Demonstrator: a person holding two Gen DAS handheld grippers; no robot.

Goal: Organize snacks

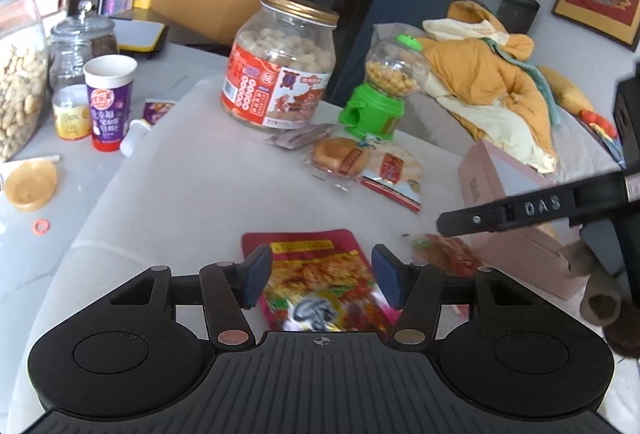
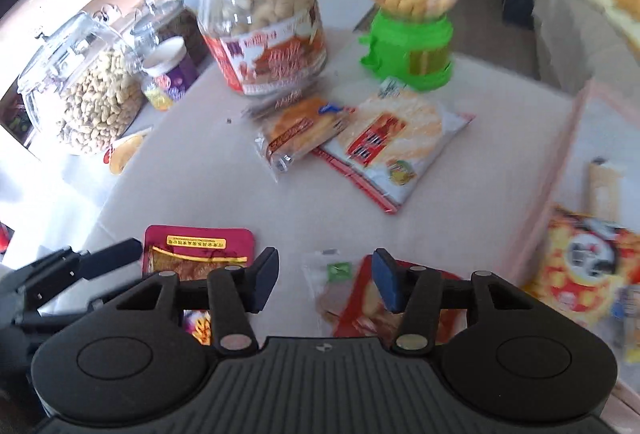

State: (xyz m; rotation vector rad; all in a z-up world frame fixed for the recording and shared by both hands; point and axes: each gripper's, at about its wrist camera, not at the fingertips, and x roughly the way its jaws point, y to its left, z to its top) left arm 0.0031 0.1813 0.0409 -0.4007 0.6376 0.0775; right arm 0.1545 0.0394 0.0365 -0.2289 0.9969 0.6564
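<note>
A dark red snack pouch (image 1: 320,274) lies flat on the white table under my left gripper (image 1: 322,280), which is open with its blue pads on either side of it. The pouch also shows in the right wrist view (image 2: 198,248). My right gripper (image 2: 326,280) is open and empty, over a small red-and-clear packet (image 2: 360,298). A wrapped bun (image 2: 300,131) and a rice cracker pack (image 2: 390,141) lie mid-table. A pink box (image 1: 512,209) at the right holds a yellow-red snack bag (image 2: 580,266).
A labelled jar of round snacks (image 1: 280,65) and a green candy dispenser (image 1: 380,89) stand at the back. A peanut jar (image 2: 84,89), a purple cup (image 1: 108,101) and a small glass jar (image 1: 80,45) stand at the left. An orange quilt (image 1: 492,81) lies behind the box.
</note>
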